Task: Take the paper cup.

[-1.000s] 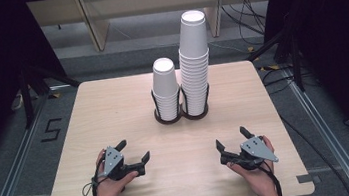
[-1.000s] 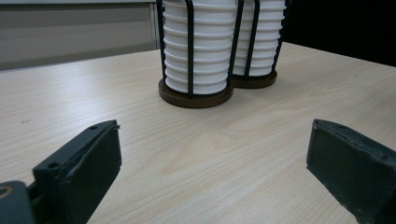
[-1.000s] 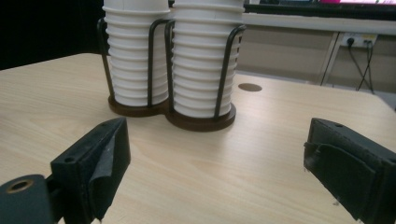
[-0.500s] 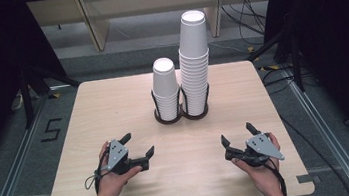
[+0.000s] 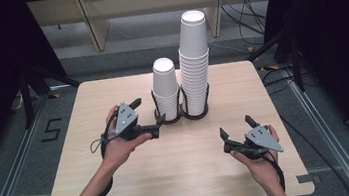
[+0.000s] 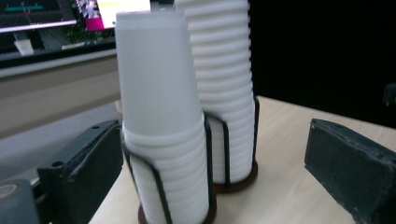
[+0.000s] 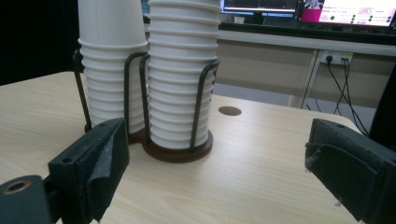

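High view, L to R. Left hand (image 5: pixel 118 147) holds the left gripper (image 5: pixel 150 115) above the table (image 5: pixel 124 195), left of centre, its jaws pointing right and far toward the short cup stack (image 5: pixel 166 86). Jaws stand apart w/ nothing between them; one jaw tip lies just beside the wire holder (image 5: pixel 180 108) base, and contact cannot be told. A black cable trails from this gripper along the forearm to the near edge.

Centre, far half of table: wire holder w/ two round bays side by side. Left bay carries the short cup stack, right bay the tall cup stack (image 5: pixel 194 63); both stacks are white, upright, mouths down, and stand close together, approx. touching.

In the left gripper view the short cup stack (image 6: pixel 163 116) stands between the two black jaws but beyond them, the tall cup stack (image 6: pixel 224 88) behind it to the right; the pads press on nothing.

Right: right hand (image 5: pixel 261 160) holds the right gripper (image 5: pixel 236 126) near the table's near-right part, well apart from the holder. Its jaws have just been opening and stand apart, nothing between them. In the right gripper view both stacks sit in the wire holder (image 7: pixel 175 149) farther off, w/ a small round hole (image 7: pixel 229 111) in the table (image 7: pixel 261 177) to their right.
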`<state>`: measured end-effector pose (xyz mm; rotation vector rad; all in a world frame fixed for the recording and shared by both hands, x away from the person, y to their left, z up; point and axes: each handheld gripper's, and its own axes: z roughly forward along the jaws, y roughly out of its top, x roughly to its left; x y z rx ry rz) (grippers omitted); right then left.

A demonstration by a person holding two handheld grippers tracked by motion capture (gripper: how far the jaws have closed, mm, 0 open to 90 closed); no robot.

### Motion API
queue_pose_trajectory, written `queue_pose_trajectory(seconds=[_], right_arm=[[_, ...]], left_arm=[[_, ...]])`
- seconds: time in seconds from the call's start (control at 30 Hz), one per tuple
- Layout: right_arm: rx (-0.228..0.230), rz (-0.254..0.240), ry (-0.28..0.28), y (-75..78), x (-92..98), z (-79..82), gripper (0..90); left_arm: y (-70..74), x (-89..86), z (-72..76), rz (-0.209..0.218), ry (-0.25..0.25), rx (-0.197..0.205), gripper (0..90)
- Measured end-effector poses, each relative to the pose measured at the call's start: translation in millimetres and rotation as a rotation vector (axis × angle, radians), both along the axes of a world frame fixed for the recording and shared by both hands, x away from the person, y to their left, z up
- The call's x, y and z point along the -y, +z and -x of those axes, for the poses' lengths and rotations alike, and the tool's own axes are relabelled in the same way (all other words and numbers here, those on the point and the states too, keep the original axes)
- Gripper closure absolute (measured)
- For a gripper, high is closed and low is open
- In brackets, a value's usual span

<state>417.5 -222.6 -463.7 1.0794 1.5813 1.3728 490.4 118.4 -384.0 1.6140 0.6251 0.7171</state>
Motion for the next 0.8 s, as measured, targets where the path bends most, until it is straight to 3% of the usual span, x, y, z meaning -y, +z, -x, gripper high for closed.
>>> queue_pose_trajectory(seconds=[0.07,0.1,0.13,0.2,0.23,0.3,0.4,0.43,0.47,0.53,0.63,0.67,0.7,0.73,0.8], right_arm=[[-0.014,0.008,-0.022,2.3,-0.5,0.4,7.4],[-0.012,0.029,-0.017,3.5,1.0,-0.8,7.4],[0.001,0.007,-0.013,3.0,-0.4,-2.7,7.4],[0.012,0.022,-0.013,4.7,0.9,-4.5,7.4],[-0.012,0.007,-0.022,5.9,-0.4,-3.1,7.4],[-0.006,0.011,-0.015,8.8,-0.1,-4.4,7.4],[0.013,0.02,0.002,15.2,0.0,-8.4,7.4],[0.0,0.023,0.004,17.8,-0.6,-8.5,7.3],[0.003,0.006,0.005,20.6,-1.5,-10.1,7.4],[0.019,0.035,0.006,25.8,0.4,-12.8,7.4],[0.04,0.017,0.012,42.6,0.3,-21.7,7.4],[0.04,0.017,0.012,42.6,0.3,-21.7,7.4],[0.036,0.013,0.016,52.9,0.2,-25.8,7.5],[0.036,0.013,0.016,52.9,0.2,-25.8,7.5],[0.067,0.018,0.028,71.3,2.4,-35.9,7.8]], left_arm=[[7.0,4.4,-3.9,0.003,-0.006,0.004,4.2],[20.3,12.7,-12.6,-0.009,-0.02,0.008,4.2],[26.4,16.3,-17.2,-0.016,-0.021,0.009,4.3],[37.9,23.3,-26.0,-0.028,-0.024,0.011,4.6],[43.5,26.7,-30.6,-0.032,-0.03,0.008,4.7],[54.1,33.8,-40.3,-0.046,-0.039,-0.002,5.0],[67.2,43.8,-54.5,-0.081,-0.05,-0.028,5.7],[71.5,47.7,-59.7,-0.099,-0.059,-0.039,5.9],[76.4,52.3,-66.1,-0.105,-0.071,-0.051,6.0],[80.1,55.4,-70.8,-0.11,-0.074,-0.065,6.6],[90.8,67.9,-85.9,-0.125,-0.088,-0.12,7.6],[90.8,67.9,-85.9,-0.125,-0.088,-0.12,7.6],[93.7,73.1,-92.2,-0.132,-0.102,-0.148,7.6],[93.7,73.1,-92.2,-0.132,-0.102,-0.148,7.6],[96.7,80.6,-102.0,-0.136,-0.111,-0.192,7.6]])
